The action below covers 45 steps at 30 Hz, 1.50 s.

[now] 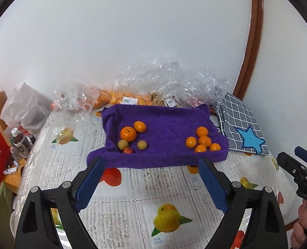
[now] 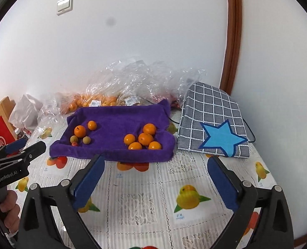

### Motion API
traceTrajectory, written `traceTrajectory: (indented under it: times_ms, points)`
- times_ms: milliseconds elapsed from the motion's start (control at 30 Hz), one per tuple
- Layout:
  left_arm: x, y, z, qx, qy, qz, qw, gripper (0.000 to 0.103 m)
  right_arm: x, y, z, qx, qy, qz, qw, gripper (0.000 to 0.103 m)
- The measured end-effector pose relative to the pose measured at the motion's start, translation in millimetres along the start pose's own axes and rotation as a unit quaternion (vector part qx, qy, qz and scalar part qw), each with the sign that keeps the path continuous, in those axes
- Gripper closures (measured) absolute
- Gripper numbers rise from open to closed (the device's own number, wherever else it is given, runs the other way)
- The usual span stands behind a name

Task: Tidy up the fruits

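Bench: fruit-print tablecloth (image 1: 132, 188), white wall behind.
Purple towel tray (image 1: 166, 122): five orange mandarins (image 1: 203, 141) grouped right; mixed fruits (image 1: 130, 139) left.
Left tool (image 1: 151, 166): spread, empty.
Right tool (image 2: 155, 164): spread, empty.
Progress: sorting seemingly done; bagged oranges (image 1: 112, 98) remain behind.

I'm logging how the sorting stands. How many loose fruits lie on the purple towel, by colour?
On the purple towel:
Orange fruits: 7 (2 on the left side, 5 on the right)
Yellow-green fruits: 2
Small red fruit: 1
Total: 10
The bagged fruit by the wall is not counted.
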<state>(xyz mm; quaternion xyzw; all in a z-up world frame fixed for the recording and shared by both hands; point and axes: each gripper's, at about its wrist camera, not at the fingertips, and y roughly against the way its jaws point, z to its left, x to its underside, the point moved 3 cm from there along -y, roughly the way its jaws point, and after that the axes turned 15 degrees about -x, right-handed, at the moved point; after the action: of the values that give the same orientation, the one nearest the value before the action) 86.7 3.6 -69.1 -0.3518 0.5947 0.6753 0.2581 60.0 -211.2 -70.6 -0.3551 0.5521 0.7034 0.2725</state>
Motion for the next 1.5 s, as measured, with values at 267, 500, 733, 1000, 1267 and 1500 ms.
traceTrajectory:
  times_ms: [267,500,733,1000,1267,1500]
  points:
    - [2,18,2,-0.011,0.000,-0.009,0.9999,0.011,6,20,1,-0.004,-0.009,-0.011,1.000,0.005]
    - [4,20,1,-0.012,0.000,-0.007,0.9999,0.011,8,23,2,-0.004,-0.010,-0.010,1.000,0.005]
    - [4,20,4,-0.013,0.002,-0.005,0.9999,0.011,10,25,2,-0.005,-0.015,-0.010,1.000,0.005]
    - [4,17,9,-0.019,0.008,-0.001,0.9998,0.011,10,24,3,-0.003,-0.014,-0.009,1.000,0.005]
    - [5,17,12,-0.019,0.012,0.001,0.9997,0.011,10,22,3,0.000,-0.016,-0.007,1.000,0.005]
    - [5,17,13,-0.019,0.011,0.000,0.9998,0.011,10,23,4,-0.001,-0.016,-0.007,1.000,0.005]
